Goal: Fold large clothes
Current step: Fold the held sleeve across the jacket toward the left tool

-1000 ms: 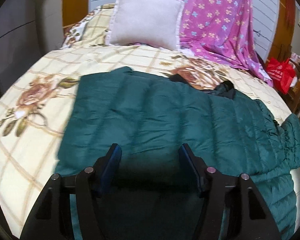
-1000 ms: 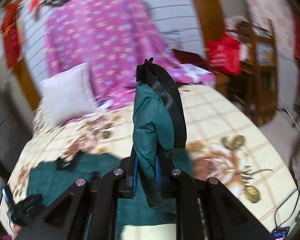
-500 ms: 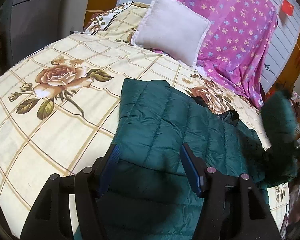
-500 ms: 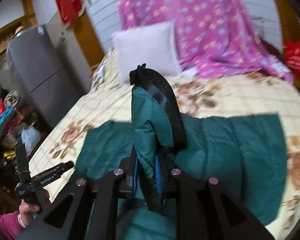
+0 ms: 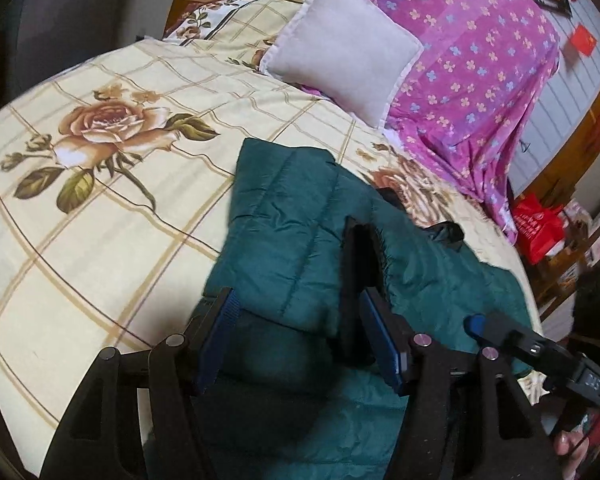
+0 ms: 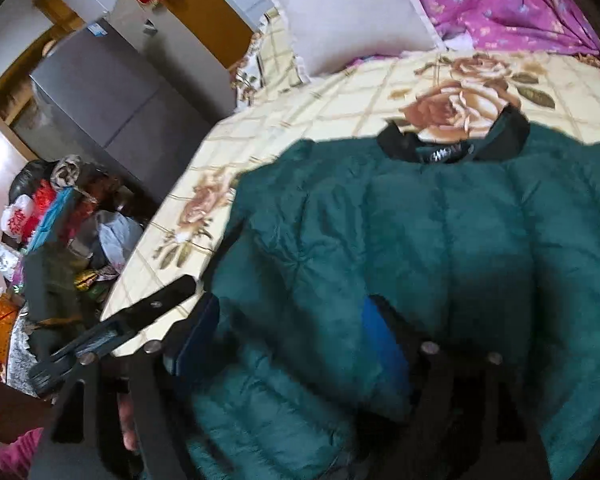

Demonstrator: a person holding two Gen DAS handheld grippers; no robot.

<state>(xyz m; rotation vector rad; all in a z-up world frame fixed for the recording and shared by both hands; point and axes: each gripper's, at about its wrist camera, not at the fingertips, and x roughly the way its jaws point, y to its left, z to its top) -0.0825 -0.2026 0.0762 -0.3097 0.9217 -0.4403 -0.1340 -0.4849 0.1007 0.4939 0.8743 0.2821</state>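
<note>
Teal quilted puffer jacket [image 5: 300, 240], one, lies on the floral bedsheet [image 5: 100, 220]; left gripper [image 5: 300, 336] jaws wide, empty, over the left edge; sleeve cuff [image 5: 360, 248] laid across the body; right gripper [image 6: 292, 336] wide too, holding nothing; likely sleeve-fold step, next probably the other side or hem; one white pillow [image 5: 344, 44], two grippers.

Soft indoor daylight on your bed [image 5: 100, 240], your left claw [image 5: 300, 336] in silhouette, a deep shadow pooling over the green jacket [image 6: 440, 240] under your right claw [image 6: 296, 332], heavy fisheye bending and dark vignette at your frame edges, motion blur throughout your right view.
</note>
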